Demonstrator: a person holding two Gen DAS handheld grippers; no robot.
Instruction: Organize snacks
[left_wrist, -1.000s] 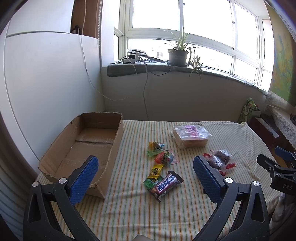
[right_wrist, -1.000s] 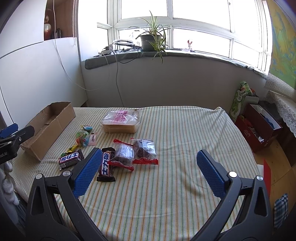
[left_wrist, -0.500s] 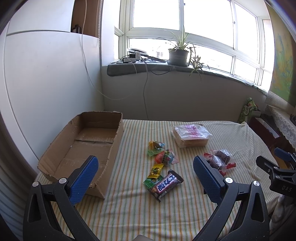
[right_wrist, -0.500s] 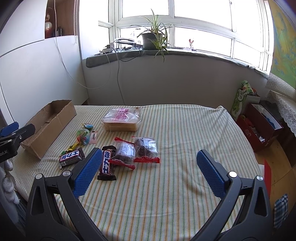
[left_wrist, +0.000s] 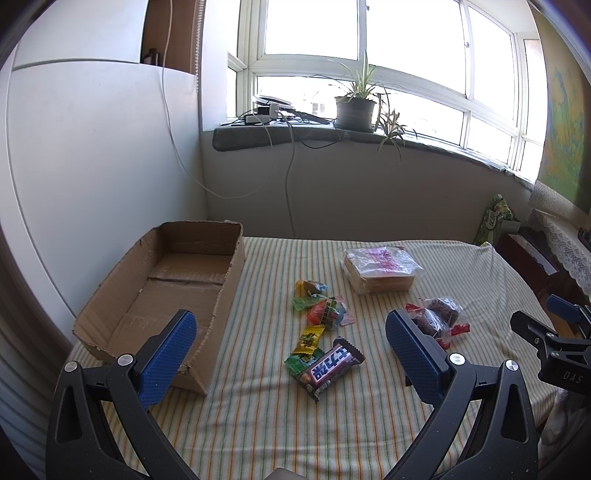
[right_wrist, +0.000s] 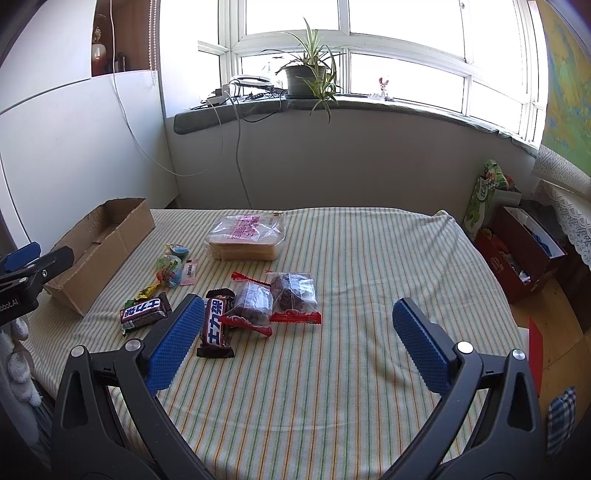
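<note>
Cardboard box (left_wrist: 177, 295) sits empty — both grippers, left (left_wrist: 291, 354) and right (right_wrist: 295, 347), stay spread and barely shifted, snacks untouched.

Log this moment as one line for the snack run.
stage: start, nothing grasped | left gripper: open, above chocolate bar | right gripper: open | cardboard box: empty | snacks: all on tablecloth

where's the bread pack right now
The bread pack lies on the striped cloth toward the far edge, right of the box, behind the candies.
</note>
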